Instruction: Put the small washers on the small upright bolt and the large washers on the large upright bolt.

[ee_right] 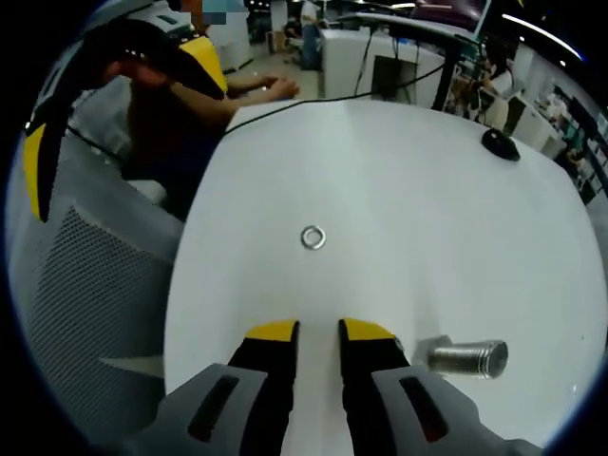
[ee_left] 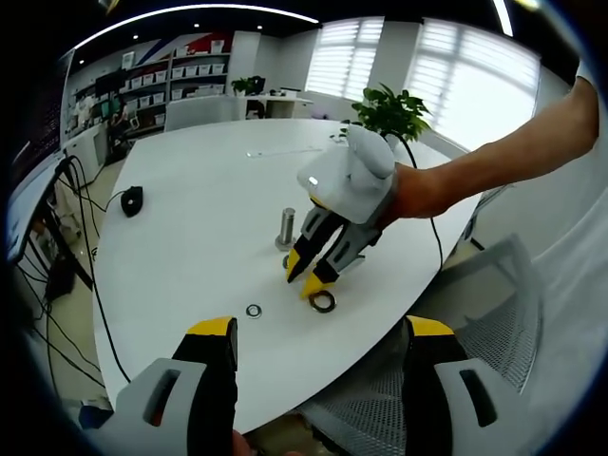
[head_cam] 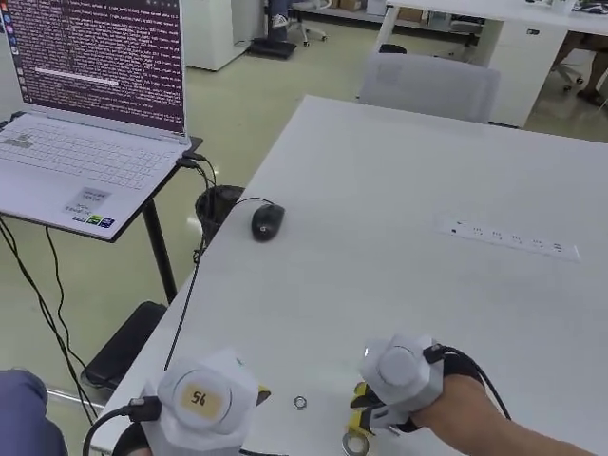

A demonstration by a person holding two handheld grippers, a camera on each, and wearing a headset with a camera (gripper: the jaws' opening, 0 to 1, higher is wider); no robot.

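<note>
Fingers (ee_right: 274, 334) of the right gripper (ee_right: 319, 329) stand nearly together, with a thin strip of table between them and nothing pinched; those of the left gripper (ee_left: 323, 334) are spread wide and empty. In the left gripper view the right gripper's yellow tips point down just beside the large washer (ee_left: 323, 302), which lies flat near the front edge of the table (ee_left: 190, 209). The small washer (ee_left: 254, 310) lies flat close by, between the two grippers, and an upright bolt (ee_left: 286, 228) stands just behind the right gripper; I cannot tell which of the two bolts it is. I judge the step in hand to be the pick-up of the large washer. To do it well I would set one tip inside the ring and one outside, since a flat washer offers little to grip, then carry it level and centre the hole over the matching bolt before release. Pose: the right forearm reaches in from the side, wrist bent, jaws aimed steeply downward; the left gripper hangs low at the near edge, aimed across the table.
</note>
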